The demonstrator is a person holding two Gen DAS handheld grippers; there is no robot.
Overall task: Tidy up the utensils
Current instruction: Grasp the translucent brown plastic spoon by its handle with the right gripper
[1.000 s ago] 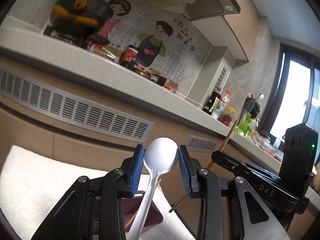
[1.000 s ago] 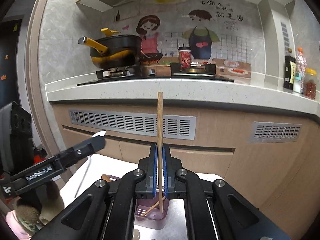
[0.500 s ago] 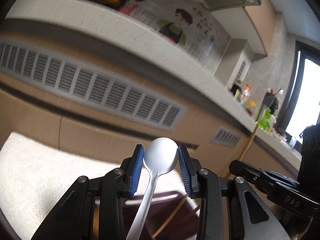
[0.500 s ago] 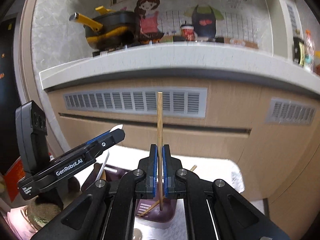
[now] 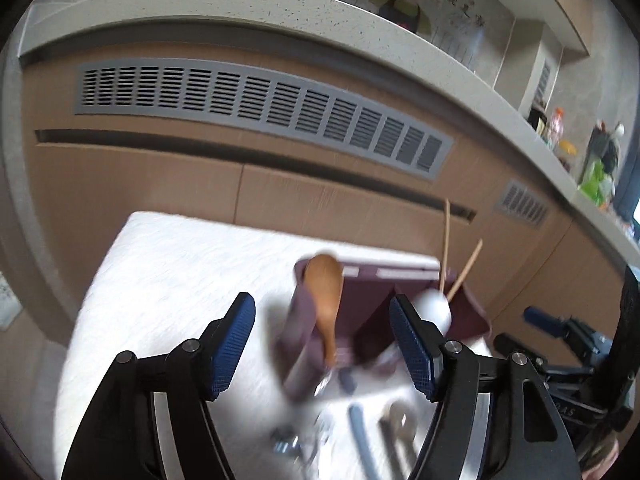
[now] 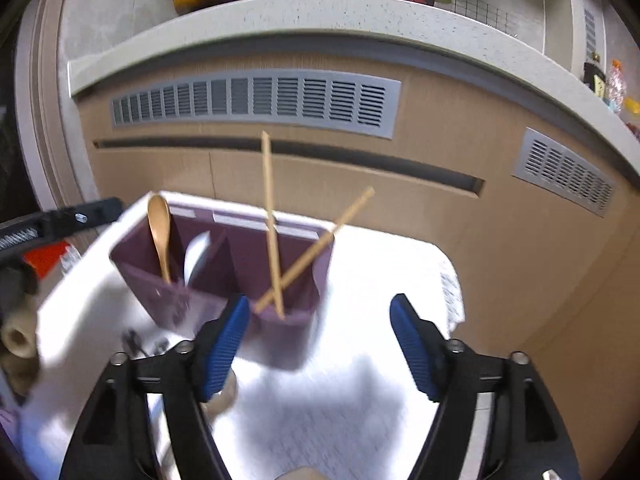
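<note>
1. Just now opening: left gripper (image 5: 322, 344), jaws wide, nothing pressed between the pads.
2. Likewise opening and empty: right gripper (image 6: 320, 340).
3. Ahead of both, purple utensil holder (image 6: 208, 280) on the white mat (image 6: 360, 360), toward its far edge.
4. Inside: wooden spoon (image 6: 160, 236) in the left compartment, white spoon (image 5: 436, 308) in the middle, two crossed chopsticks (image 6: 272, 240) in the right.

The left tool (image 5: 322, 344), which pinched the white spoon (image 5: 434, 306) a second ago, has spread its jaws and is still opening; the spoon now stands loose in the purple utensil holder (image 5: 384, 280). The right tool (image 6: 320, 344) has let go of its chopstick (image 6: 272, 232), jaws opening, and the stick leans in the holder's end compartment. Both tools have dropped toward the white table (image 5: 180, 264).
</note>
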